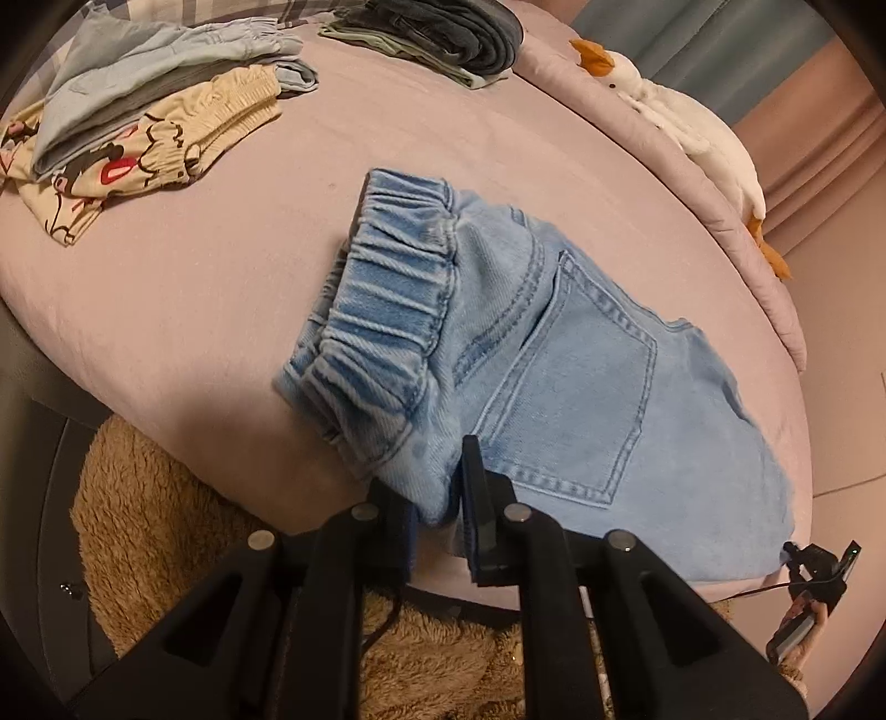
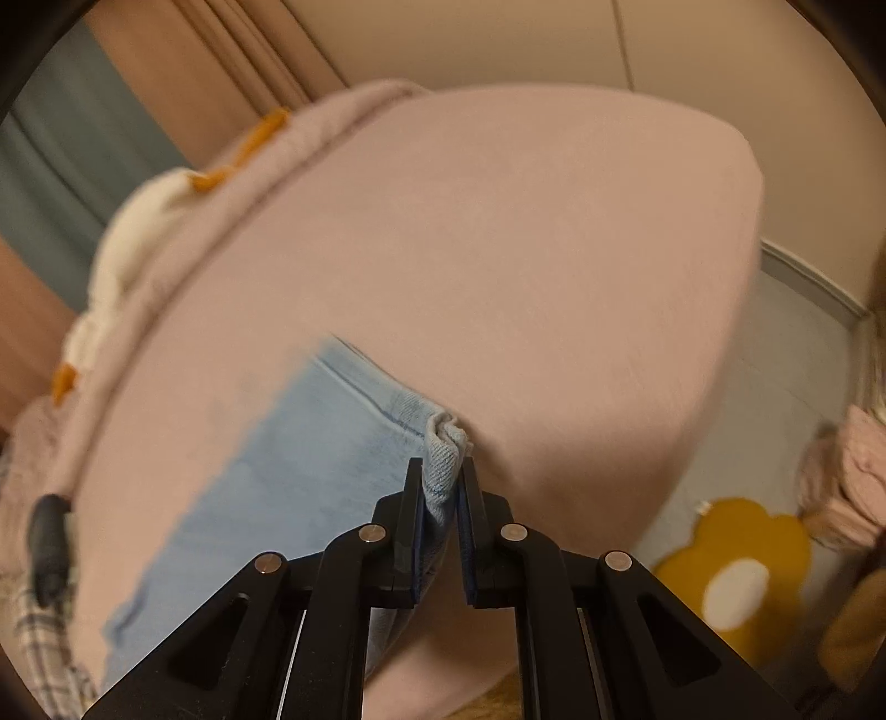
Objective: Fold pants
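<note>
Light blue denim pants (image 1: pixel 554 354) lie on a pink bed (image 1: pixel 232 288), elastic waistband toward the far left, back pocket facing up. My left gripper (image 1: pixel 437 487) is shut on the near edge of the pants by the waist, with denim bunched between its fingers. My right gripper (image 2: pixel 440 476) is shut on the hem end of a pant leg (image 2: pixel 299 459), which stretches away to the lower left across the bed (image 2: pixel 526 249). The right wrist view is blurred.
Folded clothes sit at the far left (image 1: pixel 138 127) and a dark stack at the far middle (image 1: pixel 443 39). A white plush goose (image 1: pixel 692 127) lies along the right bed edge. A tan fluffy rug (image 1: pixel 160 554) and a yellow flower mat (image 2: pixel 736 570) lie on the floor.
</note>
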A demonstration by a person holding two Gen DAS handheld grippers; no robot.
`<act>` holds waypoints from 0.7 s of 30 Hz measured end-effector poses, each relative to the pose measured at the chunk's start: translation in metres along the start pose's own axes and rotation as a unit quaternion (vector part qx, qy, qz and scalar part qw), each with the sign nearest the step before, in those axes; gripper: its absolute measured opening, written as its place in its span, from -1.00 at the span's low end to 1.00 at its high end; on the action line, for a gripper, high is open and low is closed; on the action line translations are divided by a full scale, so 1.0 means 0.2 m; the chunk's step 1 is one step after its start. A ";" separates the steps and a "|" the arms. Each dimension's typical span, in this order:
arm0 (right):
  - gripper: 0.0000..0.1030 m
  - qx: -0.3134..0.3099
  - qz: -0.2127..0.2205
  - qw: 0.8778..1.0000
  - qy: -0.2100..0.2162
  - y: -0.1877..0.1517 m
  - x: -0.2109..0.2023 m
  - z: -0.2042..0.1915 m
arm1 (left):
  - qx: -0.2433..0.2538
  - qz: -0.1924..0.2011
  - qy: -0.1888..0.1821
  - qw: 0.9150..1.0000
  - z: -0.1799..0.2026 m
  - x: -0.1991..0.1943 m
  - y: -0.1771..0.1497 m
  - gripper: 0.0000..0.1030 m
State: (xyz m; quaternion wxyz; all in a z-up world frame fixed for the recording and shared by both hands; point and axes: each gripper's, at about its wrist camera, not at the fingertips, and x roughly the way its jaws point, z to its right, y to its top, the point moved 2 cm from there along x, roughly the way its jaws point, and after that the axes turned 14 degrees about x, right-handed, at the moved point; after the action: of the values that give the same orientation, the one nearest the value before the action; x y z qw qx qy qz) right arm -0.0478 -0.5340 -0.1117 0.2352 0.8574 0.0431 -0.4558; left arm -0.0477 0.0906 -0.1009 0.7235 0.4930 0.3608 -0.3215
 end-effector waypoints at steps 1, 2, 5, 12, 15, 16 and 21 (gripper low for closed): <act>-0.80 0.001 0.001 1.000 -0.007 -0.01 0.02 0.02 | 0.003 -0.001 0.004 1.000 0.01 0.00 0.00 -0.71; -0.79 0.001 0.006 1.000 -0.011 -0.02 0.02 0.03 | 0.005 -0.002 0.007 1.000 0.01 0.00 0.01 -0.71; -0.57 0.007 0.009 1.000 -0.018 -0.01 -0.01 0.05 | 0.007 -0.001 0.012 1.000 0.01 -0.01 0.01 -0.70; -0.31 -0.021 0.035 0.999 -0.027 -0.06 -0.11 -0.04 | 0.005 0.000 0.011 1.000 0.00 -0.01 0.00 -0.70; -0.49 -0.032 0.039 0.998 -0.036 -0.06 -0.08 -0.06 | 0.005 0.002 0.012 1.000 0.00 -0.01 0.00 -0.70; -0.65 -0.037 0.048 0.997 -0.050 -0.06 -0.07 -0.07 | 0.006 0.002 0.012 1.000 0.00 -0.01 0.00 -0.70; -0.86 -0.054 0.090 0.994 -0.038 -0.05 -0.15 -0.13 | 0.016 0.012 0.014 1.000 0.02 -0.05 -0.01 -0.75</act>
State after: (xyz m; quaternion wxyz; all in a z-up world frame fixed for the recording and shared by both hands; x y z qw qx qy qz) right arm -0.0487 -0.5091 -0.0794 0.3229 0.8258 -0.0191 -0.4621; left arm -0.0544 0.0882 -0.0926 0.7146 0.5131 0.3594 -0.3113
